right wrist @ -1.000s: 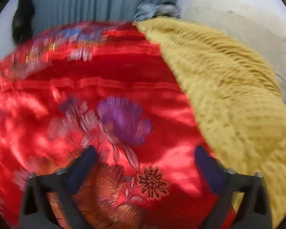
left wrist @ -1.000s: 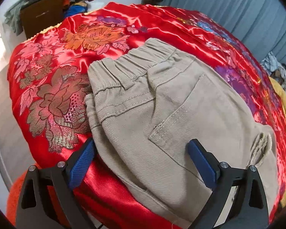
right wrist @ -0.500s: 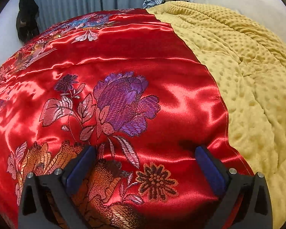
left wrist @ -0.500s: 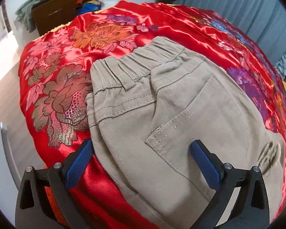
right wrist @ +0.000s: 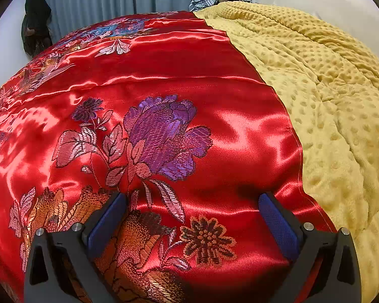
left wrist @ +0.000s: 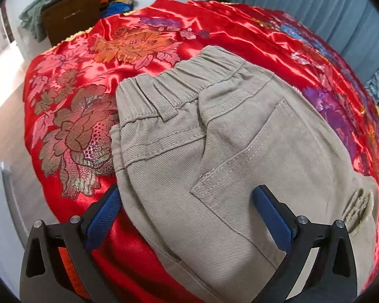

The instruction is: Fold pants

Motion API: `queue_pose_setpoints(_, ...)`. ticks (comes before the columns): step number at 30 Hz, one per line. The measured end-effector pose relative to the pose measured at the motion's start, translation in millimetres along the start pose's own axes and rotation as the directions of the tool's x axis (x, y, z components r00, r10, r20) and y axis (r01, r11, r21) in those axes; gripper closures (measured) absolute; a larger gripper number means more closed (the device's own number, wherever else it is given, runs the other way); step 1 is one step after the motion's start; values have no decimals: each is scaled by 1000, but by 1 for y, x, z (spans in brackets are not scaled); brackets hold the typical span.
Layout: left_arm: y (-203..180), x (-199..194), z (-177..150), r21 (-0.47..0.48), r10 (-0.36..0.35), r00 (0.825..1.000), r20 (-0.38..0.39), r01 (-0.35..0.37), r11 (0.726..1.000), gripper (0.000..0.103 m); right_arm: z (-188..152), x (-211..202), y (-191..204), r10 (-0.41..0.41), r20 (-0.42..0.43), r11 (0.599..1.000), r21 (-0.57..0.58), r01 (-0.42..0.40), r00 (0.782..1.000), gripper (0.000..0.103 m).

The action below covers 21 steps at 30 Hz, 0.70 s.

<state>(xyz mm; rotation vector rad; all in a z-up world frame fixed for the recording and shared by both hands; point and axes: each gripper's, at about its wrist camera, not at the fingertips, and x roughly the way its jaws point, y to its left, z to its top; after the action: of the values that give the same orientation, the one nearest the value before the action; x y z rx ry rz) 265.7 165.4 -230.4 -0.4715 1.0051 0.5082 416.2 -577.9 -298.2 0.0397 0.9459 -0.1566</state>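
Since the earlier frame, little had shifted: the left gripper (left wrist: 187, 202) hung spread wide, holding nothing, over the folded khaki pants (left wrist: 214, 151) filling the frame's centre on the red satin cover (left wrist: 70, 116). Likewise parted and empty, the right gripper (right wrist: 193, 209) had steadied above bare satin beside the yellow blanket (right wrist: 328, 101).

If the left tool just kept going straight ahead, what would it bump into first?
Most likely the khaki pants. The left tool is open, with the folded fabric lying directly ahead between its fingers, on the red satin cover. How far off the fabric is, is unclear.
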Motion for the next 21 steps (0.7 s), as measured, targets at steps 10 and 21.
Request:
queue_pose_setpoints(10,9,-6,6,76,-143,989,-43,146,986,1,0,0,0,0,0,1000,0,0,1000,0)
queue_pose_setpoints(21,79,3,41,-186,-619,785,-21,605,774,14,0,0,0,0,0,1000,-1,0,1000,0)
